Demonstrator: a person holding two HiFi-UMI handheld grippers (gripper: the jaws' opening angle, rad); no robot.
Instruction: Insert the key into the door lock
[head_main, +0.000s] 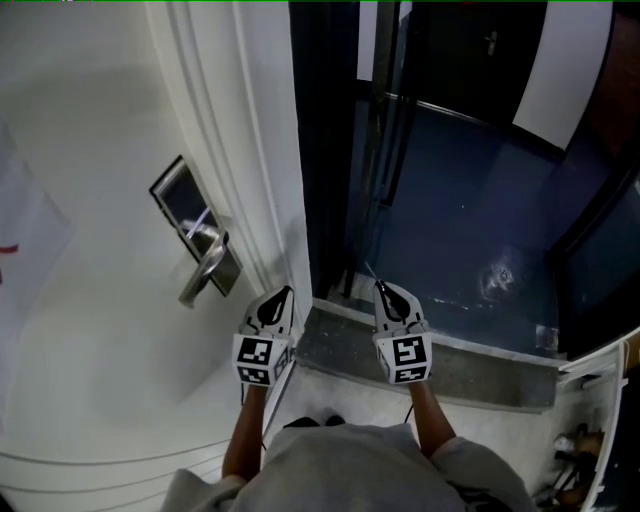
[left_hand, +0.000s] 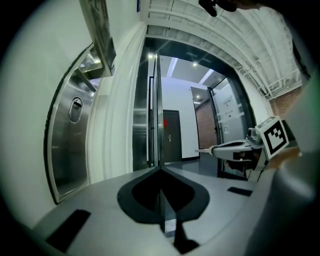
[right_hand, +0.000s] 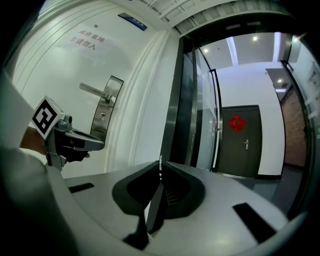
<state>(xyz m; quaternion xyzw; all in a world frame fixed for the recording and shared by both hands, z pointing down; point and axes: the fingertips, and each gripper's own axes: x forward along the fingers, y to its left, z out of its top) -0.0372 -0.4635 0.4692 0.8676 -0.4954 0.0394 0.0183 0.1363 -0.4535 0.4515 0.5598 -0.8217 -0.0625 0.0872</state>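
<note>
Right gripper has its jaws clamped on the thin silver metal key. Blade's level, long axis pointing far twd the dark hallway. Steel door lock plate w/ keyhole sits off left. Left gripper closed, empty.

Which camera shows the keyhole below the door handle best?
Left gripper view: the keyhole sits close and large on the lock plate. The right gripper view shows it small and far off. The head view looks down on the handle, hiding the keyhole.
</note>
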